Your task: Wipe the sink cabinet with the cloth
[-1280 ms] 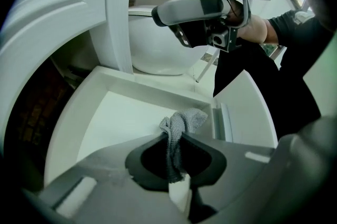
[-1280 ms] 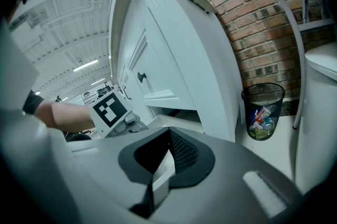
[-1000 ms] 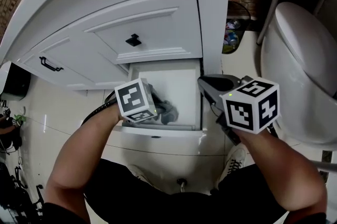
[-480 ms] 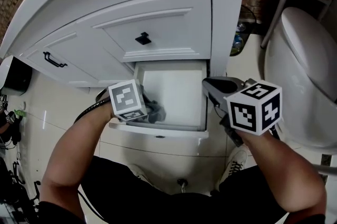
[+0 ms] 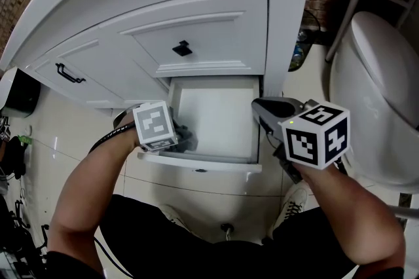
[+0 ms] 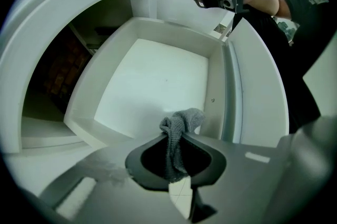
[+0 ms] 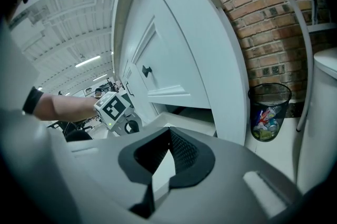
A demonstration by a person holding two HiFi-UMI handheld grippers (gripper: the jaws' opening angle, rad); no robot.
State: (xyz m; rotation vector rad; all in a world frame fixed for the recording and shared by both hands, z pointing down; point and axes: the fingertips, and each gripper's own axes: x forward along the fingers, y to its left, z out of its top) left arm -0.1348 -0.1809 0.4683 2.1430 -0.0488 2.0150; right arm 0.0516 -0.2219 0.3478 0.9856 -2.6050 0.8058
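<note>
The white sink cabinet (image 5: 196, 35) has its bottom drawer (image 5: 216, 111) pulled open. My left gripper (image 5: 178, 140) is shut on a grey cloth (image 5: 186, 139) at the drawer's front left corner. In the left gripper view the cloth (image 6: 181, 122) bunches out past the gripper (image 6: 174, 136) over the drawer's white floor (image 6: 152, 81), close to the front wall. My right gripper (image 5: 260, 107) hovers beside the drawer's right side, shut with nothing in it. In the right gripper view, the right gripper (image 7: 168, 131) points at the cabinet front (image 7: 174, 60).
A white toilet (image 5: 380, 74) stands to the right. A black wire bin (image 7: 268, 112) with rubbish sits by the brick wall behind the cabinet's right post. The upper drawer has a black knob (image 5: 181, 47). The person's legs are close under the drawer front.
My left gripper has slid the cloth leftwards along the drawer's front, from near the middle to the left corner. The right gripper has stayed put.
</note>
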